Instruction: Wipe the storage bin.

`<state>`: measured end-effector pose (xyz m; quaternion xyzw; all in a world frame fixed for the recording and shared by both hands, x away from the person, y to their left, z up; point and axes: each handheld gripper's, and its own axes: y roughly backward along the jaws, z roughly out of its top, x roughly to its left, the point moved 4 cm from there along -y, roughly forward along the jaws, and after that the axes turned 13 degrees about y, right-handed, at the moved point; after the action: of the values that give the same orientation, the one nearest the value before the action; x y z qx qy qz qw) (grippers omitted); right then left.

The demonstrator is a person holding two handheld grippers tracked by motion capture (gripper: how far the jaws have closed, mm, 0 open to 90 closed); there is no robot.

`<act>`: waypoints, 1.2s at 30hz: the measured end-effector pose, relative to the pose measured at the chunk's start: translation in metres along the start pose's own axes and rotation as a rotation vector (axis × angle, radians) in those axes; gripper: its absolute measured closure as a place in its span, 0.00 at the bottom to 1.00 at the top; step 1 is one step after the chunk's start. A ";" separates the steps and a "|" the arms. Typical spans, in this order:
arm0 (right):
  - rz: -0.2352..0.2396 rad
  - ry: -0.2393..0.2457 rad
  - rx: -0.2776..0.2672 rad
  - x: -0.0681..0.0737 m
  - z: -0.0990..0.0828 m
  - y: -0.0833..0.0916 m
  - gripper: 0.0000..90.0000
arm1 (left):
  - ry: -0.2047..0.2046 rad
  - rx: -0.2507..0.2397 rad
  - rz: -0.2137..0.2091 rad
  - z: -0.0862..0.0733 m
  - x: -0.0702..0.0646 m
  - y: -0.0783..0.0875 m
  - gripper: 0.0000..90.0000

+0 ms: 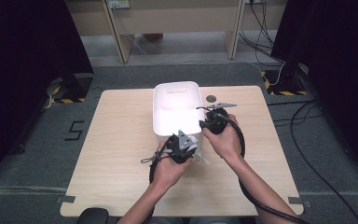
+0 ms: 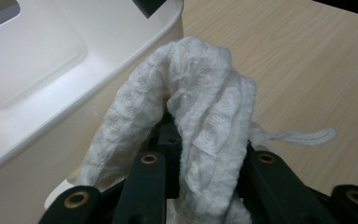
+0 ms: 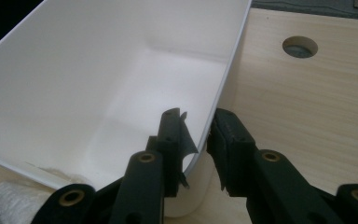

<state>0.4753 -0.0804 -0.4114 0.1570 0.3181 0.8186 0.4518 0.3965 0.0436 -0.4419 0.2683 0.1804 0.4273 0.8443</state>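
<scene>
A: Here, where was the white cloth (image 2: 200, 107)?

B: It was bunched and clamped between the jaws of the left gripper (image 1: 182, 148), draped over them in a thick fold. In the left gripper view a thin loop of the fabric trailed out to the right over the wooden table (image 1: 121, 154), and the cloth sat just beside the outer wall of the white bin (image 1: 177, 108), near its closer corner.

A: And the right gripper (image 3: 200, 135)?

B: Its jaws straddled the bin's rim at the right wall: one jaw inside the bin, the other outside. They had drawn in on the wall; the right gripper view showed the rim pinched between the pads.

A: How did the two hands stand on the table?

B: In the high view the left hand (image 1: 168, 163) lay at the bin's near edge; the right hand (image 1: 223, 137) lay at its right side, near a round hole (image 3: 300, 46) in the tabletop.
</scene>
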 end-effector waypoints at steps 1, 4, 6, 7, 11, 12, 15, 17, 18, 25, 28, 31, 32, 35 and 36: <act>-0.001 0.001 -0.001 0.000 0.000 0.000 0.82 | 0.001 -0.001 0.000 0.000 0.000 0.001 0.83; -0.002 0.005 0.000 0.000 0.000 0.000 0.82 | -0.009 -0.015 -0.010 0.004 -0.002 0.003 0.83; -0.002 0.006 0.000 0.000 0.000 0.000 0.82 | -0.012 -0.020 -0.008 0.007 -0.002 0.002 0.83; -0.002 0.006 0.000 0.000 0.000 0.000 0.82 | -0.011 -0.019 -0.007 0.008 -0.002 0.002 0.83; -0.003 0.010 0.002 0.000 0.000 0.000 0.82 | -0.007 -0.010 -0.010 0.008 0.000 -0.005 0.83; -0.004 0.010 0.001 0.000 0.000 0.000 0.82 | -0.011 0.000 -0.008 0.007 0.001 -0.007 0.83; -0.005 0.012 -0.001 0.001 0.000 0.000 0.81 | -0.005 -0.001 -0.006 0.004 0.003 -0.014 0.83; -0.007 0.013 -0.001 0.001 0.000 0.000 0.81 | -0.018 -0.012 0.003 0.003 0.002 -0.017 0.83; -0.007 0.014 -0.002 0.001 0.000 0.000 0.81 | -0.023 -0.010 0.007 0.002 0.002 -0.017 0.83; -0.009 0.018 0.001 0.001 0.000 0.000 0.81 | -0.026 0.008 0.007 -0.003 0.003 -0.023 0.83; -0.009 0.019 0.001 0.001 0.000 0.000 0.81 | -0.020 0.019 0.007 -0.006 0.004 -0.026 0.83; -0.009 0.019 0.000 0.001 0.000 0.000 0.81 | -0.022 0.015 0.009 -0.007 0.004 -0.027 0.83; -0.010 0.019 0.000 0.001 0.000 0.000 0.81 | -0.024 0.017 0.009 -0.007 0.004 -0.028 0.83; -0.011 0.022 -0.001 0.001 0.000 -0.001 0.81 | -0.026 0.023 0.010 -0.009 0.005 -0.029 0.84; -0.011 0.022 -0.001 0.001 0.000 -0.001 0.81 | -0.030 0.027 0.008 -0.009 0.005 -0.030 0.84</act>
<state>0.4751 -0.0792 -0.4118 0.1461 0.3233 0.8180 0.4528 0.4132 0.0354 -0.4679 0.2869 0.1723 0.4242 0.8415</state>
